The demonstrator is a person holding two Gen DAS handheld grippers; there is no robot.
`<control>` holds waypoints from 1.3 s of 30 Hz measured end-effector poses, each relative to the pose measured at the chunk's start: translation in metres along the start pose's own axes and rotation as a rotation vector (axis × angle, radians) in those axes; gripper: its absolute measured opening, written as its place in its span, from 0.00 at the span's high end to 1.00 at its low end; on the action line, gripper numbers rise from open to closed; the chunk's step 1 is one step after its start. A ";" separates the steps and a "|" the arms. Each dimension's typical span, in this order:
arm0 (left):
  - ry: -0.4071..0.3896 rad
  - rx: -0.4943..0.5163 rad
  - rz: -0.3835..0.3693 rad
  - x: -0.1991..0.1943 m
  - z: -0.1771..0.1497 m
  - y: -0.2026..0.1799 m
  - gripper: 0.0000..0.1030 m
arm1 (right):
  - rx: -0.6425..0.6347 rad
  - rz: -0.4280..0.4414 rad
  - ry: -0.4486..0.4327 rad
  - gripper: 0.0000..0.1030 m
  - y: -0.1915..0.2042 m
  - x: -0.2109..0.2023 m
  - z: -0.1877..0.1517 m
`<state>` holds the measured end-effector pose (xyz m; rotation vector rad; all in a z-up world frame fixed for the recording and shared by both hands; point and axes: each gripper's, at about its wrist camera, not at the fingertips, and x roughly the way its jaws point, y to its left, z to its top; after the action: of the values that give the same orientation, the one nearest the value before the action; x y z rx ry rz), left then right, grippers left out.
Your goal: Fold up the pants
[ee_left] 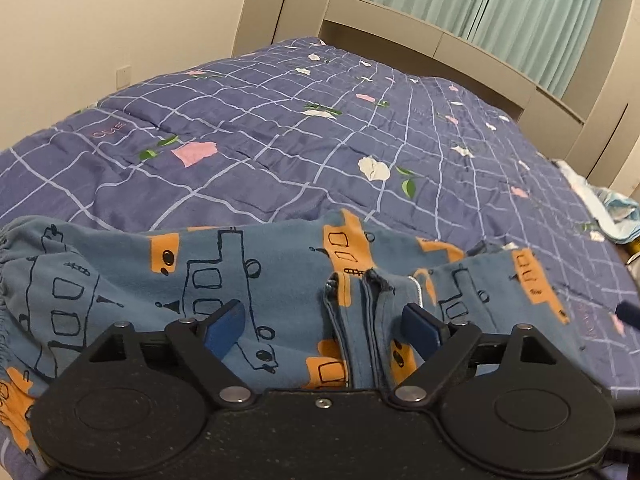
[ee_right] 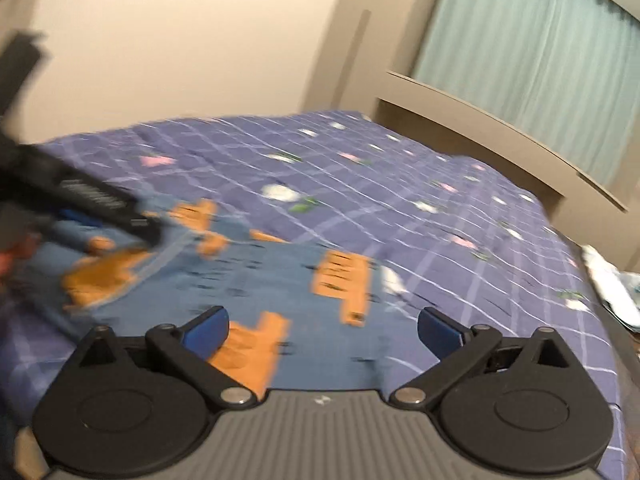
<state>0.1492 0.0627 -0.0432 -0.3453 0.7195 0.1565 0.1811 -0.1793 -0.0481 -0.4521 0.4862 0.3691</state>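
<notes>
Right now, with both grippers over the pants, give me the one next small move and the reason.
Probably lower the left gripper and close it on the cuffs between its open fingers. The pants lie on the quilt with nothing gripped; the right gripper is open too, its view blurred.

We look from the left wrist low and close over the pants (ee_left: 248, 280), facing across the bedspread (ee_left: 280, 136) to the far headboard (ee_left: 460, 44). Our right wrist view, blurred, faces likewise from further right; both share pants, bedspread, headboard and curtains (ee_right: 532, 60).
</notes>
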 end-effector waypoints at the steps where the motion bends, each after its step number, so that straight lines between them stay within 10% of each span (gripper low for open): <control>1: 0.000 0.007 0.004 0.000 -0.001 0.000 0.14 | 0.012 -0.021 0.009 0.00 -0.004 0.006 -0.002; 16: -0.117 -0.064 -0.052 -0.069 -0.013 0.032 0.01 | 0.053 -0.082 0.033 0.00 -0.016 0.020 -0.008; 29: -0.210 -0.239 0.182 -0.117 -0.047 0.135 0.01 | -0.046 0.124 -0.130 0.00 0.056 -0.020 0.003; 39: -0.182 -0.277 0.185 -0.111 -0.048 0.153 0.03 | -0.081 0.124 -0.098 0.00 0.077 -0.017 0.003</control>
<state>-0.0018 0.1856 -0.0415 -0.5214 0.5484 0.4596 0.1345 -0.1175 -0.0624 -0.4813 0.4054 0.5295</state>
